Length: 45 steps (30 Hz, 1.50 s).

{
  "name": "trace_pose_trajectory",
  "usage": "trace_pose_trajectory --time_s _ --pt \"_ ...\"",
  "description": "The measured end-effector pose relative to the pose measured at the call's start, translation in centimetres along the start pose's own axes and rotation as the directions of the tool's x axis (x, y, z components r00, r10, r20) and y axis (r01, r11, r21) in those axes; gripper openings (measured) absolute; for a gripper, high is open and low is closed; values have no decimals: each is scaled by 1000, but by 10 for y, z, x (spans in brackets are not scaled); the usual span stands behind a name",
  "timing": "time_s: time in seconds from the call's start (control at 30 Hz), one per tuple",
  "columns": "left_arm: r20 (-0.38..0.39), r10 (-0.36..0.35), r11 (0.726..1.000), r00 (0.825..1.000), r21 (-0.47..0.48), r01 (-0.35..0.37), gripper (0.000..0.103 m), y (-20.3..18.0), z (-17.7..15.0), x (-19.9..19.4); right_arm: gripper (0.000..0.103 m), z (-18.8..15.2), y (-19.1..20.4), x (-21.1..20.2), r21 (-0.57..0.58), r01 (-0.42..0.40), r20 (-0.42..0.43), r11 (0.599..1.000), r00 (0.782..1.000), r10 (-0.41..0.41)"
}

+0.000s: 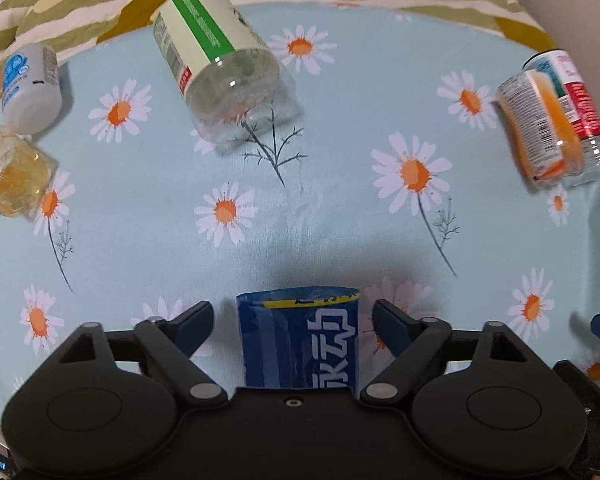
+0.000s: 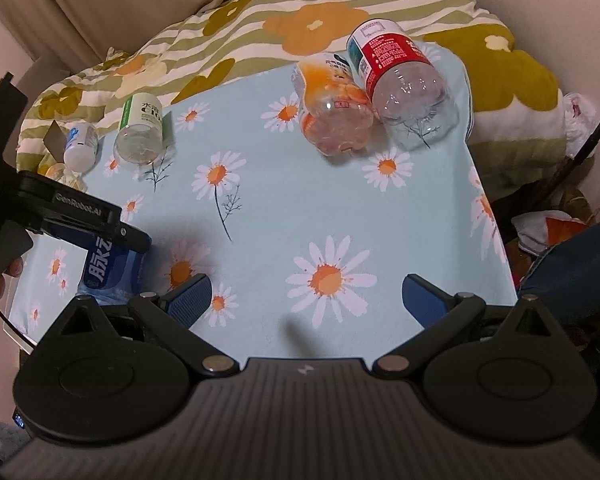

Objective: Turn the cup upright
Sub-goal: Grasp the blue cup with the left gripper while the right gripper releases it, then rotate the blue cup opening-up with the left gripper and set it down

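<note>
A blue cup (image 1: 298, 338) with white characters, cut from a bottle, stands on the daisy tablecloth (image 1: 340, 220) with its open rim up. It sits between the fingers of my left gripper (image 1: 293, 318), which is open with a gap on each side. In the right wrist view the same cup (image 2: 110, 268) stands at the left under the left gripper body. My right gripper (image 2: 306, 294) is open and empty above the cloth near the front edge.
Cut bottle cups lie on their sides: a green-label one (image 1: 216, 68), a white jar (image 1: 30, 88) and a yellowish one (image 1: 14, 172) at the far left, an orange one (image 2: 334, 110) and a red-label one (image 2: 402, 84) at the far right. A striped quilt (image 2: 300, 12) lies behind.
</note>
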State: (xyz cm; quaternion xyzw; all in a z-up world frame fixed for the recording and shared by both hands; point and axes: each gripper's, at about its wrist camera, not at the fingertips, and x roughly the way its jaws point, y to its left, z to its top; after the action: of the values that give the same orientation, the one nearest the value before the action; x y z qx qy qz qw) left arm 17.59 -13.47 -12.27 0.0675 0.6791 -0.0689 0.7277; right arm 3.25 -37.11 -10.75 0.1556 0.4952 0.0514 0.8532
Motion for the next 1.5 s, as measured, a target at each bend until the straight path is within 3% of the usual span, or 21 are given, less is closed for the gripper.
trace_pose_trajectory --time_s 0.1,0.47,0.6,0.67,0.73,0.8,1.0,1.1,1.2,1.27,1.3,1.4,1.5 --pt "-32 -9 1000 999 -10 8 65 1 0 7 103 2 -4 0 6 -5 7 1000 1000 5" --pt "28 -29 1000 999 4 29 63 -3 -7 -12 103 6 -6 -9 11 -14 36 1000 999 14" --pt "153 -63 998 986 11 62 63 -2 -18 -43 103 9 -3 -17 1 -22 69 1000 997 22" --pt "274 -60 998 960 6 61 63 -1 -32 -55 103 9 1 -19 -6 -26 82 1000 996 26" --pt "399 -53 998 915 -7 61 63 0 -50 -60 103 9 4 -17 -11 -26 81 1000 996 27" --pt "503 -42 997 863 -35 69 63 1 -65 -58 103 7 8 -14 -16 -28 73 999 997 29" --pt "740 -9 989 673 -91 113 63 8 -87 -37 103 1 20 -4 -57 8 67 998 998 -4" --pt "788 13 990 615 -96 101 63 8 -87 -26 103 -1 26 0 -69 12 81 998 997 -7" --pt "811 22 991 584 -95 94 63 11 -89 -13 103 -4 32 7 -92 16 86 996 996 -8" --pt "812 25 991 583 -96 92 63 12 -94 -7 103 -7 36 10 -106 17 88 994 996 -8" --pt "822 27 991 569 -96 91 63 12 -99 -7 103 -9 38 11 -112 15 88 994 996 -5" --pt "823 33 995 568 -81 60 63 8 -110 -8 103 -14 44 14 -126 5 78 992 997 5" --pt "815 31 998 579 -59 30 63 3 -119 -9 103 -17 46 14 -125 -4 71 992 997 13"
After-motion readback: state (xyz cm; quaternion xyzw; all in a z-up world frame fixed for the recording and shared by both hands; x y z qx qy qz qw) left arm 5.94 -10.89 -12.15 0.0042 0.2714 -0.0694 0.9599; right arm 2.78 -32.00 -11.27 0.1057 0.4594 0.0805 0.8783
